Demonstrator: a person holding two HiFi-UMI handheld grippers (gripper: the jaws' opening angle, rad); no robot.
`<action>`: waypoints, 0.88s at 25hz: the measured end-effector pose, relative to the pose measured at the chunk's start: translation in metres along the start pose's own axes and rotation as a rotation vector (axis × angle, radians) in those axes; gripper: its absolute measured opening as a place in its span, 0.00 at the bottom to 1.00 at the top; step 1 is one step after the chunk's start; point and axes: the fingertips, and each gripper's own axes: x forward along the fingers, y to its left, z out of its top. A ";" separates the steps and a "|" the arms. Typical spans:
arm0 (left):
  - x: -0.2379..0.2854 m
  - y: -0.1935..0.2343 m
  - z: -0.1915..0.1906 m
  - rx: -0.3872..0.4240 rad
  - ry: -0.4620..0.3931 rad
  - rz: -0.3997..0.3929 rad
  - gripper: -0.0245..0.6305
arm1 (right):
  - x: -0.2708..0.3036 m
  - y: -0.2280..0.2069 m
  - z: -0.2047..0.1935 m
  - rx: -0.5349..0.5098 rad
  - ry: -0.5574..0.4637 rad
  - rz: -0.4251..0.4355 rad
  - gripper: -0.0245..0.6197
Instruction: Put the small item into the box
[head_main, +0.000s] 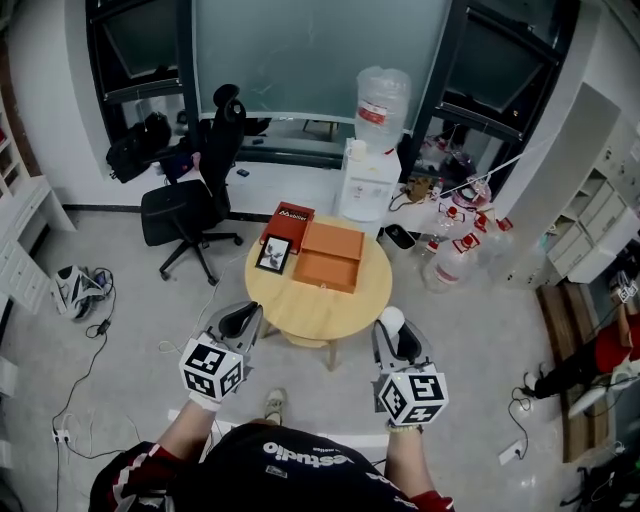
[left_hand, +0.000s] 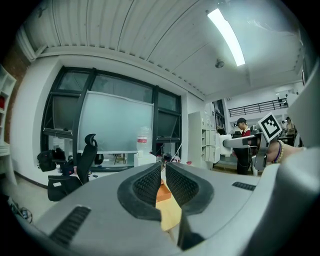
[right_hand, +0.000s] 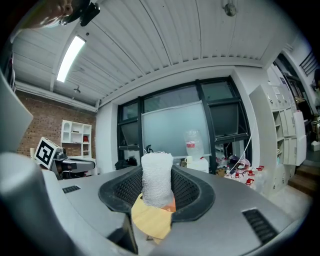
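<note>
Pale wood table (head_main: 318, 312) is standing with open floor along its near edge; off its near left the left gripper (head_main: 238, 325) is hovering, jaws closed on nothing. On the table's far half an orange box (head_main: 328, 256) is lying open, showing only orange inside. Off the table's near right the right gripper (head_main: 397, 335) is clamping a white mesh roll (head_main: 391, 319).

A small white gauze roll (right_hand: 157, 176) stands upright, pinched between the pads of the right claw (head_main: 393, 335) near the desk's (head_main: 310, 312) near edge. The flat orange box (head_main: 330, 256) lies on the round wooden desk's far side, well apart from the roll.
</note>
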 end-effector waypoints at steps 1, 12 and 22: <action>0.004 0.004 0.001 0.003 0.001 0.003 0.10 | 0.005 -0.002 0.000 0.002 0.001 0.001 0.33; 0.041 0.055 0.003 -0.035 0.003 0.022 0.10 | 0.062 -0.014 0.009 -0.004 0.020 -0.012 0.33; 0.090 0.091 0.006 -0.056 0.011 -0.021 0.10 | 0.110 -0.031 0.016 0.007 0.040 -0.056 0.33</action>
